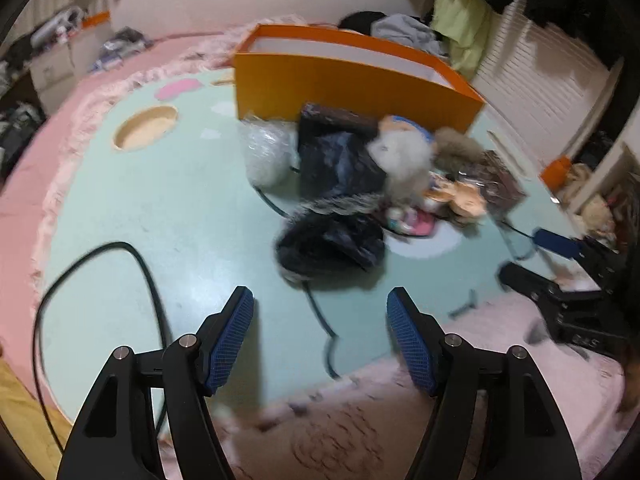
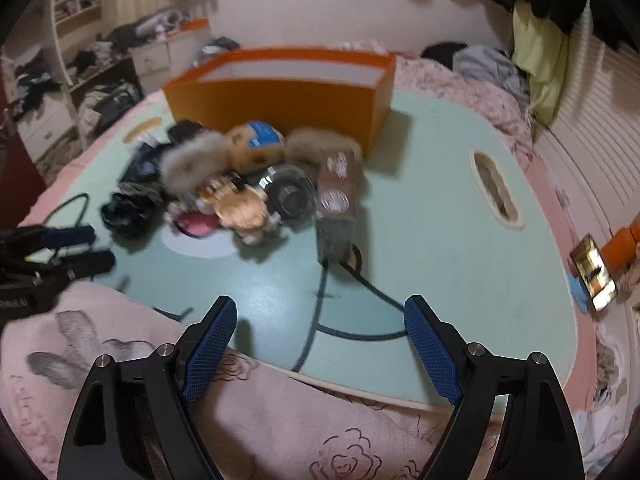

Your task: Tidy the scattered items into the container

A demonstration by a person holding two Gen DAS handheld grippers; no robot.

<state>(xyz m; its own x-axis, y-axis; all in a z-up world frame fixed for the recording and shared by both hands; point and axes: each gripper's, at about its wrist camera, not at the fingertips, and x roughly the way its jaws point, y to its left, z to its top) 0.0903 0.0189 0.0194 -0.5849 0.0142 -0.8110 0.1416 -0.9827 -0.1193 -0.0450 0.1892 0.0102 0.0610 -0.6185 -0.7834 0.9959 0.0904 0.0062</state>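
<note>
Now, you had both grippers poised over the near edge of the mint-green tabletop [image 1: 160,220], which lay on a pink quilt [image 2: 280,420]. Take the orange box [image 1: 352,92] as your landmark: it stood open-topped at the far side of the tabletop, and nothing could be seen inside it from these angles.

Your left gripper [image 1: 320,312] had its blue-padded fingers [image 1: 234,336] parted about midway, with only bare tabletop and a dark cable [image 1: 120,264] showing beyond them. Your right gripper [image 2: 320,320] had its fingers [image 2: 212,348] spread wide, and they gripped nothing either; only the painted tabletop and the quilt's edge showed past them.

The scattered items sat in a heap just in front of the box, on your side of it. Nearest the box were a clear crinkly bag [image 1: 266,152], a dark packet [image 1: 336,160] and a tan fur piece [image 1: 452,146]. A white fluffy toy [image 1: 404,160] lay among them. Further from the box, toward you, sat a black crumpled bag [image 1: 332,244]. In the right view a brown carton [image 2: 338,200] stood in front of the box's right end, with a glass jar [image 2: 290,192] beside it and a small doll [image 2: 244,208] next to the jar. Motion blur hid finer detail.
</note>
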